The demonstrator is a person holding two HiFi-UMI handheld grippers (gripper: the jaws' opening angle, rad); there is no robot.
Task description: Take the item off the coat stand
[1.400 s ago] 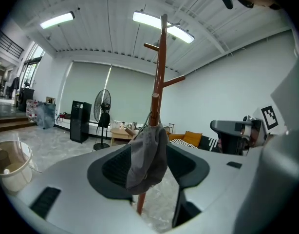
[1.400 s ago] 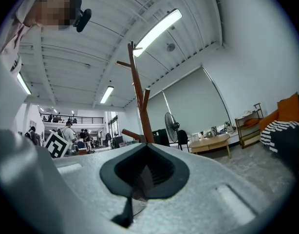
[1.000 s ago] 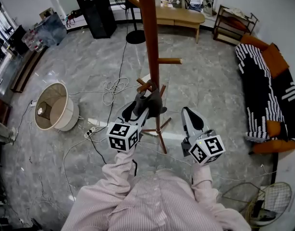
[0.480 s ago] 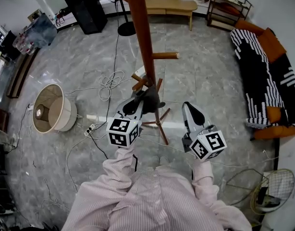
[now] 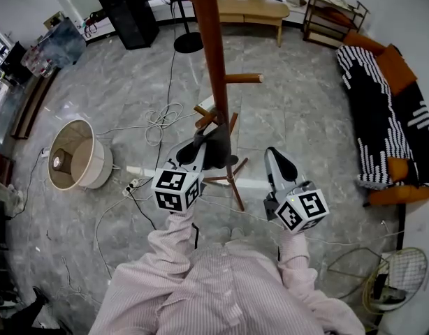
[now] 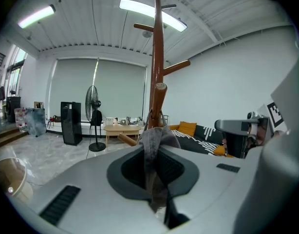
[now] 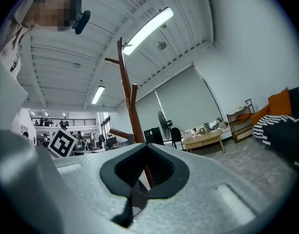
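A tall brown wooden coat stand [image 5: 209, 54] rises from the marble floor in front of me. A grey cloth item [image 5: 216, 147] hangs from one of its low pegs [image 6: 159, 104]. My left gripper [image 5: 200, 152] reaches up to that peg. Its jaws are closing, and the grey cloth [image 6: 152, 150] is pinched between them, still draped over the peg. My right gripper [image 5: 279, 160] hovers to the right of the stand's feet, apart from it. Its jaws are together with nothing in them, and in the right gripper view the stand [image 7: 127, 91] shows beyond them.
A round white lampshade-like tub [image 5: 75, 162] lies on the floor at left among loose cables [image 5: 162, 121]. A sofa with a striped throw [image 5: 382, 110] lines the right wall. A black tower [image 5: 127, 9], a low wooden table [image 5: 253, 9] and a floor fan [image 5: 400, 278] stand farther off.
The left gripper's jaws have come together on the grey cloth at the peg. The right gripper has held its place, and the head view has shifted slightly.
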